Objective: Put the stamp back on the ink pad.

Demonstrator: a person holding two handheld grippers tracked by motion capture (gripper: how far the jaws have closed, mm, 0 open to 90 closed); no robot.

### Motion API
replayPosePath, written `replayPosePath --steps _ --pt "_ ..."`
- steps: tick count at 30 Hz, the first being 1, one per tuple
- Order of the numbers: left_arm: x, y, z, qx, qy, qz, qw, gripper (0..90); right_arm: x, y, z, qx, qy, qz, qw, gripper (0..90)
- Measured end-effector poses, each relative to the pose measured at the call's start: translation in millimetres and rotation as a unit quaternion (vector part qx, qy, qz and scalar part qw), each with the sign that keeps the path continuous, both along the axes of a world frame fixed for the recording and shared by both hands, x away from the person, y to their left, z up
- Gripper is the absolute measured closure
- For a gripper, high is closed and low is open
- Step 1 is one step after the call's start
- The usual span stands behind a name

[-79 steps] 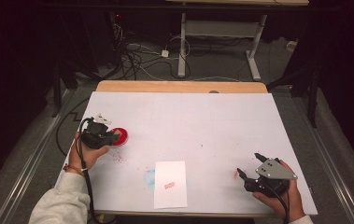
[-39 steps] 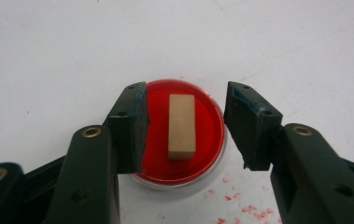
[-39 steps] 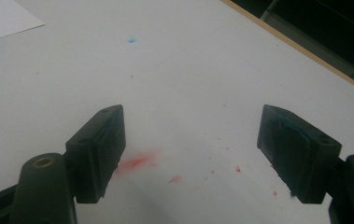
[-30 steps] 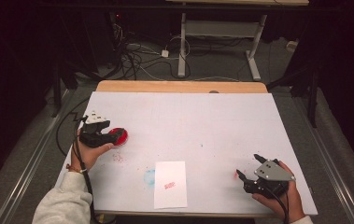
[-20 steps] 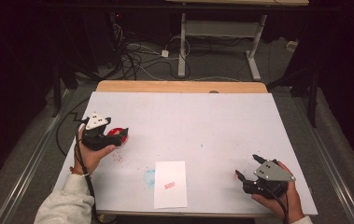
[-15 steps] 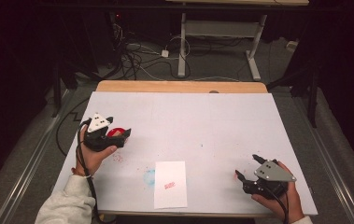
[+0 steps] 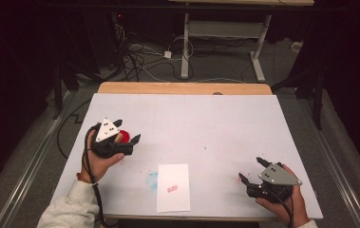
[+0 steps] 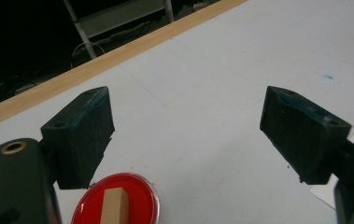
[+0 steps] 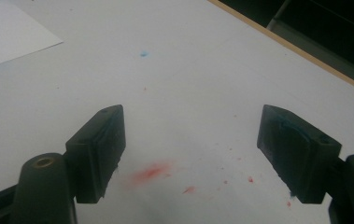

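Left claw (image 7: 126, 137) spread wide over red ink pad (image 8: 115, 199) at bench (image 7: 215, 123) left; wooden stamp handle (image 8: 115, 207) looks light, rigid, pinch its sides; right claw (image 7: 251, 171) open, empty

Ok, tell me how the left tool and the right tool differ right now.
The left tool hovers by the red ink pad with its wooden stamp; the right tool sits over bare, red-flecked table. The left is farther up the table; the right is near the front edge. Both are open and empty.
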State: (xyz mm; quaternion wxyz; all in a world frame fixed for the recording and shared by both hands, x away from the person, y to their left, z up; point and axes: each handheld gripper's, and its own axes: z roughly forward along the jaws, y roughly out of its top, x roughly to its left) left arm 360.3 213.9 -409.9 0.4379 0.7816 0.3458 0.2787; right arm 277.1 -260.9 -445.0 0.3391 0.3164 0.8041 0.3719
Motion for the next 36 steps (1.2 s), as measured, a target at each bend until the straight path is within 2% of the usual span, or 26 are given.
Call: replayPosePath --steps 9,13,22,28,36 --pt "-9.8 -7.2 2.6 0.015 -0.024 -0.010 0.9996 16.8 -1.6 1.0 1.4 0.005 -0.005 0.001 1.0000 24.2" --pt "-15.4 -9.5 3.5 0.017 -0.030 -0.010 0.9994 16.8 -2.0 1.6 1.7 0.007 -0.006 0.002 1.0000 24.2" --pt "-29.5 -15.6 3.4 0.028 -0.034 -0.033 0.9985 16.1 -2.3 1.9 1.6 0.007 -0.006 0.004 0.9999 24.2" --pt "-36.6 -19.1 -1.5 0.044 -0.039 -0.041 0.9974 16.1 -2.9 3.0 1.8 0.007 -0.008 0.006 0.9999 24.2" --pt "-46.6 -19.4 -9.2 0.051 -0.049 -0.048 0.9963 16.1 -3.5 3.7 2.1 0.008 -0.010 0.007 0.9999 24.2"
